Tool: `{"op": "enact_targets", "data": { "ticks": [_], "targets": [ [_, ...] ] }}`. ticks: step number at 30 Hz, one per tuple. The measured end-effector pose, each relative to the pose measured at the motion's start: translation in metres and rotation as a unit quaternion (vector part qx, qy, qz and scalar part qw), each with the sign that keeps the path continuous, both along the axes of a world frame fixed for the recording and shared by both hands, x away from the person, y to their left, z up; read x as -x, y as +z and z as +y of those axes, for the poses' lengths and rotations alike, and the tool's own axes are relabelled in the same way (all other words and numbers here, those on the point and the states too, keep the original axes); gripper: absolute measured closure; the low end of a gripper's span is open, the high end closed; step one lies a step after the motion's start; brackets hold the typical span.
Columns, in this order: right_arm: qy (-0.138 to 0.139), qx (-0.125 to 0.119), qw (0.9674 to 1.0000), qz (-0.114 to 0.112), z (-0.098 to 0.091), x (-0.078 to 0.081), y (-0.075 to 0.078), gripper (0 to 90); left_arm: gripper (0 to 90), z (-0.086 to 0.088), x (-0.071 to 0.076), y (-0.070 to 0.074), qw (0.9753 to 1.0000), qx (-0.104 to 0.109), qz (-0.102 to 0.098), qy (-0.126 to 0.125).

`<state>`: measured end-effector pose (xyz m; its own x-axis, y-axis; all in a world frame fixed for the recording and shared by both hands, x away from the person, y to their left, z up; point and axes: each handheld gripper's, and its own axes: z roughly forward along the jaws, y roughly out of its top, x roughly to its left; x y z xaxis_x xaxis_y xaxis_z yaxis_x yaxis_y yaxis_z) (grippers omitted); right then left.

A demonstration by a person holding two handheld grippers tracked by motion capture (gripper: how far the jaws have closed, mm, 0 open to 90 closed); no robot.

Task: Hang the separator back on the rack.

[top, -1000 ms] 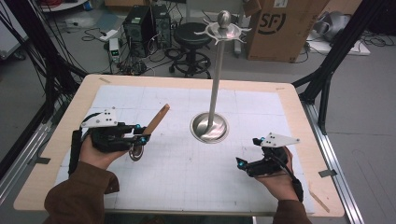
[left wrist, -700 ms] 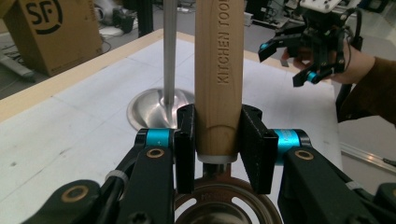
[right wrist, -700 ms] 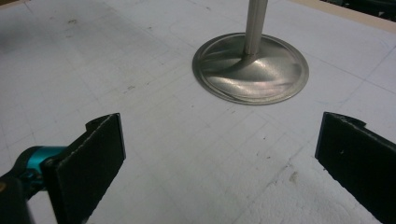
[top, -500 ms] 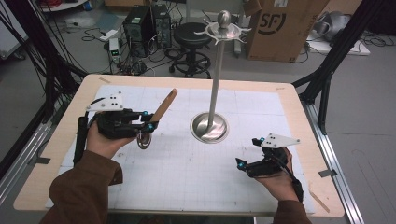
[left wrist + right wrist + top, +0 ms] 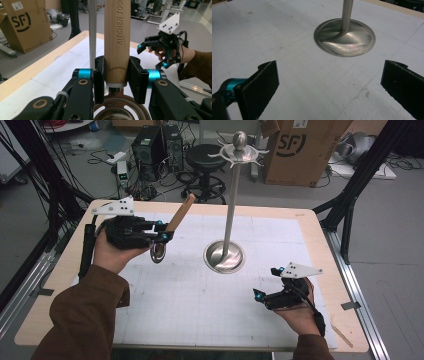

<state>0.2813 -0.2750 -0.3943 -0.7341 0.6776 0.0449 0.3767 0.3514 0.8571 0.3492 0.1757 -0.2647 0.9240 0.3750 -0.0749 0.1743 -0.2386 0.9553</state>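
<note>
One white gridded mat on wooden table, cluttered workshop.

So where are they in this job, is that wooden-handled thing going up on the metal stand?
Picked up: the left gripper is shut on the wooden-handled utensil, lifted off the table. In hand: carrying it, handle tilted toward the hook stand. Probably left: hanging it on a top hook, none of which holds anything yet. The right gripper waits open above the white mat, holding nothing.
</note>
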Motion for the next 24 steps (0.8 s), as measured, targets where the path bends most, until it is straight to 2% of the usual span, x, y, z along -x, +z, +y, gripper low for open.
{"op": "enact_targets", "data": {
  "ticks": [3,6,8,12,19,24],
  "targets": [
    [0.001,0.001,1.0000,0.001,0.000,0.000,0.000,0.4,68.8,-0.002,-0.005,0.007,1.0000,-0.001,-0.002,-0.001],
    [0.001,0.002,1.0000,0.003,0.001,0.000,-0.001,0.4,68.8,-0.005,-0.011,0.014,0.9998,0.011,-0.001,-0.014],
    [0.003,0.001,1.0000,0.003,0.001,0.000,0.000,0.4,68.8,-0.006,-0.014,0.018,0.9998,0.012,0.000,-0.017],
    [0.005,-0.004,1.0000,0.000,0.000,0.001,0.001,0.4,68.8,-0.008,-0.021,0.026,0.9999,0.006,-0.002,-0.013],
    [0.005,-0.001,1.0000,0.002,0.002,0.000,0.000,0.4,68.8,-0.016,-0.028,0.034,0.9998,0.013,-0.003,-0.017],
    [0.006,-0.001,1.0000,0.001,0.002,0.001,0.001,0.4,68.8,-0.017,-0.034,0.041,0.9998,0.016,-0.008,-0.008]
  ]
}}
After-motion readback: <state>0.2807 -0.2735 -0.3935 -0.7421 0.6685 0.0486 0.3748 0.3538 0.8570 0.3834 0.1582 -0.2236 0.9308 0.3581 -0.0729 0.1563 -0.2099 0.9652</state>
